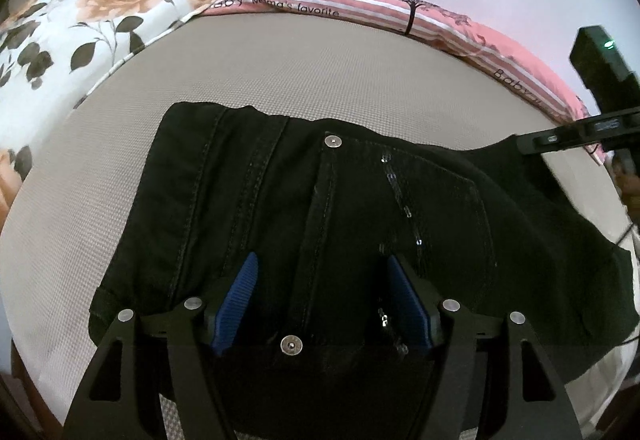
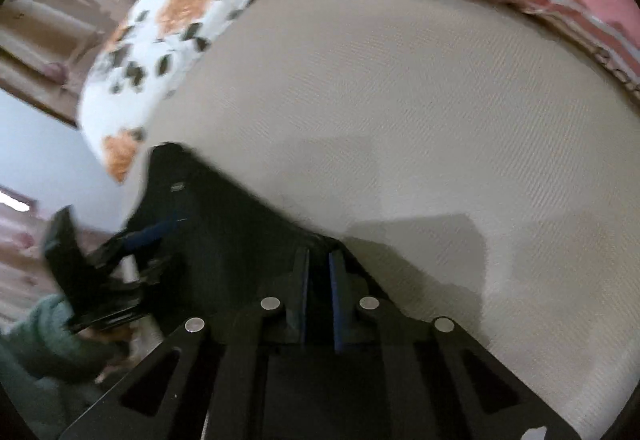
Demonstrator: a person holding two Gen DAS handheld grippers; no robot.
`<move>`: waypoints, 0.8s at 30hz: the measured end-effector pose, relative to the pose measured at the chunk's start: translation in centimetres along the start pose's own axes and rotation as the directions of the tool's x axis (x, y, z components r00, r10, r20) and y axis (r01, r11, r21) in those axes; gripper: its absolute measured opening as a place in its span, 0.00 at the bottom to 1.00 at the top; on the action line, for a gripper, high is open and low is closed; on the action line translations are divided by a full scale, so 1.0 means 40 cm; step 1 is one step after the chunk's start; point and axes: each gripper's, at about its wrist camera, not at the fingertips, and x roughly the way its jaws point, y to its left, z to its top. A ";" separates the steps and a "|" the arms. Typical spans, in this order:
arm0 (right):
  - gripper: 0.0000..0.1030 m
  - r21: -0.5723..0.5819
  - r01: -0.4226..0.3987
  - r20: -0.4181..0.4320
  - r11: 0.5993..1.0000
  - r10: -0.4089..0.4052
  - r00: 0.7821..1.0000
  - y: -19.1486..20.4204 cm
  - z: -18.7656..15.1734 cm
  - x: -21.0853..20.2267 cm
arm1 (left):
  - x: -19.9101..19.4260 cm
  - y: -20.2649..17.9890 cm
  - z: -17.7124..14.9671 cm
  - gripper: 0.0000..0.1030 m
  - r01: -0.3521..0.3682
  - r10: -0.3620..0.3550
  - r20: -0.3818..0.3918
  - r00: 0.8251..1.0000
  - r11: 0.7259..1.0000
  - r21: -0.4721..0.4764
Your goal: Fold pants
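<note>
Hovering my left gripper (image 1: 322, 280) over the near edge of the black denim pants (image 1: 320, 199), blue ribbed pads (image 1: 236, 304) spread wide, nothing between them; the cloth lies flat under them, not pinched. A metal rivet (image 1: 291, 344) sits on the pants between the two pads, a second rivet (image 1: 333, 141) farther along the same stitched seam. That seam runs straight away from me, but the garment's long axis lies crosswise, toward my right.

My right gripper (image 2: 318, 280) is at the pants' right end; its pads stand narrow and seem clamped on a raised black edge of the cloth, though the view is blurred. In the left wrist view that gripper (image 1: 560, 137) shows beyond the pants' far right corner.

Judgement: the right hand holds the fold edge, so the fold would travel leftward across the pants toward my left gripper, which is placed to pin or catch.

Beyond the pants: beige woven mattress (image 1: 280, 59), then a floral pillow (image 1: 80, 39) to the far left and a pink striped pillow (image 1: 400, 5) behind.
</note>
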 end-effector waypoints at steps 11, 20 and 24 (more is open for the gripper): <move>0.25 0.066 0.028 0.070 0.997 -0.033 0.997 -0.034 -0.029 -0.125 | -0.014 -0.022 0.007 0.67 -0.048 0.049 -0.016 0.999 0.997 0.053; 0.24 0.088 0.139 -0.066 0.986 -0.134 0.989 -0.183 -0.193 -0.234 | -0.024 -0.112 0.033 0.69 -0.058 0.062 -0.041 0.997 0.995 0.079; 0.24 0.101 0.113 -0.079 0.988 -0.106 0.991 -0.195 -0.225 -0.195 | -0.021 -0.133 0.033 0.70 -0.088 0.093 -0.048 0.994 0.991 0.101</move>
